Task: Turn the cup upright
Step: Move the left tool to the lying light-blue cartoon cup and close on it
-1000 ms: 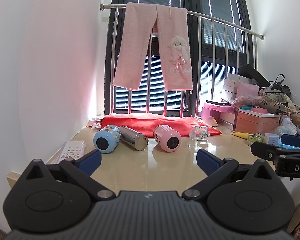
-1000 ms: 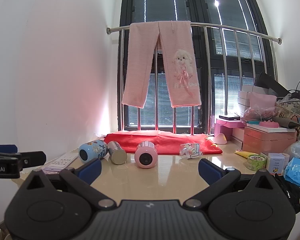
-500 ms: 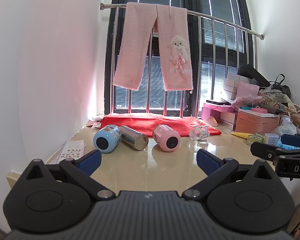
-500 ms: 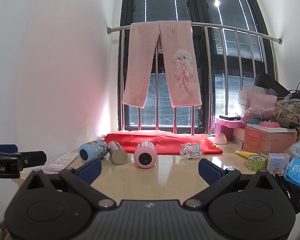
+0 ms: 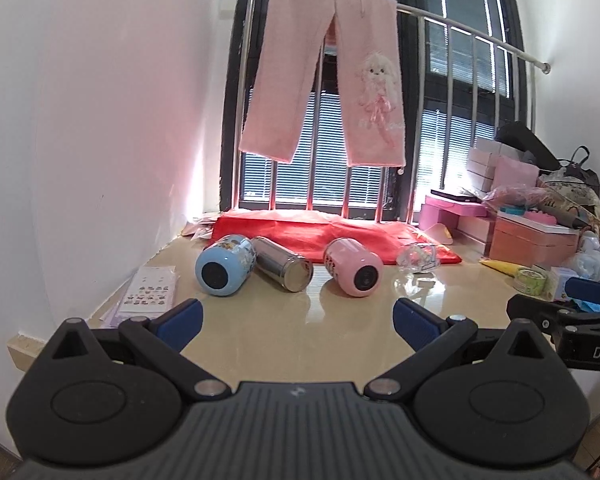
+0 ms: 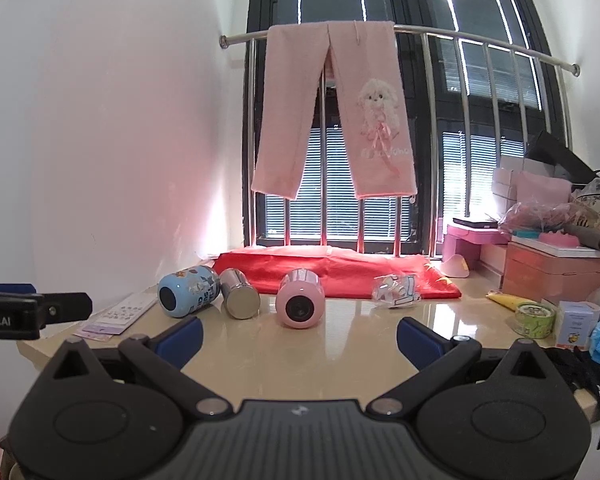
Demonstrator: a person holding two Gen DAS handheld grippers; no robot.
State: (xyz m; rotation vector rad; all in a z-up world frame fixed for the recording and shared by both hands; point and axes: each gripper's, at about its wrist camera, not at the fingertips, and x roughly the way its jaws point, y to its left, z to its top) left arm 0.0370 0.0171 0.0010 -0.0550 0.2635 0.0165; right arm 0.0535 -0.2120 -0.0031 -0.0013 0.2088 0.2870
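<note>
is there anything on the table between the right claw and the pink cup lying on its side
Nothing visible. The right claw is open, and only bare tabletop lies between it and the pink cup. The steel cup lies to the cup's left, apart from it and off the direct line.

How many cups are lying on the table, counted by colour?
Blue cup: 1
Steel cup: 1
Pink cup: 1
Total: 3, all on their sides on the table, none upright yet.
</note>
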